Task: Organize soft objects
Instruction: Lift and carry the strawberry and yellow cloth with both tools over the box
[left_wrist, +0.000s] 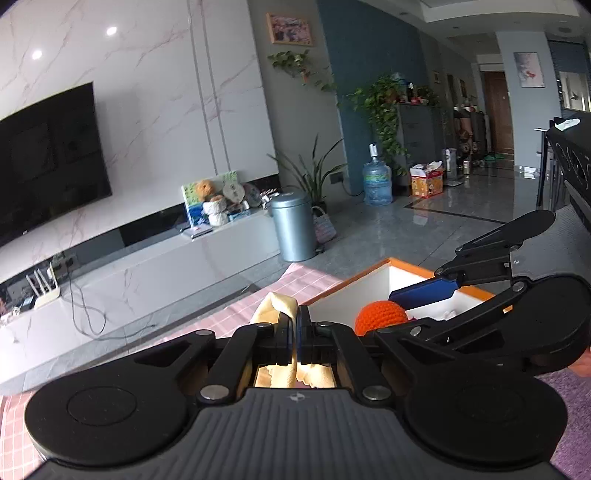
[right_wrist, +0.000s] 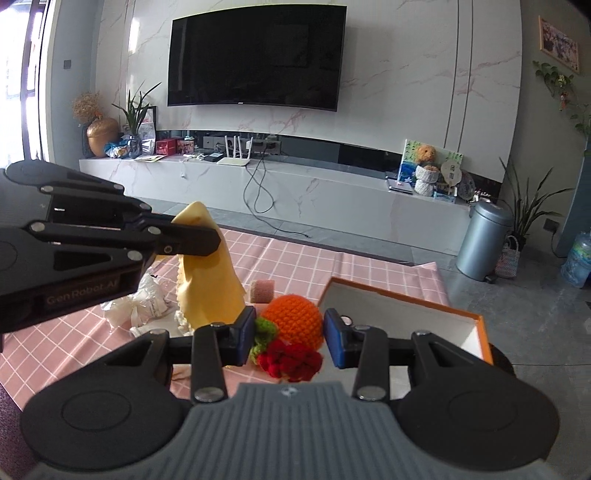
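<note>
My left gripper (left_wrist: 297, 334) is shut on a pale yellow cloth (left_wrist: 277, 304), lifted above the pink checked tablecloth; in the right wrist view the cloth (right_wrist: 208, 280) hangs from its fingers (right_wrist: 192, 238). My right gripper (right_wrist: 290, 338) holds a crocheted orange ball (right_wrist: 293, 321) with green and red knitted parts (right_wrist: 290, 360) between its blue pads, beside the orange-rimmed white box (right_wrist: 406, 301). The ball (left_wrist: 380, 315) and box (left_wrist: 373, 284) also show in the left wrist view.
On the tablecloth (right_wrist: 314, 262) lie a white crumpled cloth (right_wrist: 138, 304) and a small pink sponge block (right_wrist: 262, 290). A grey bin (right_wrist: 482, 240) stands on the floor beyond the table. A TV unit runs along the far wall.
</note>
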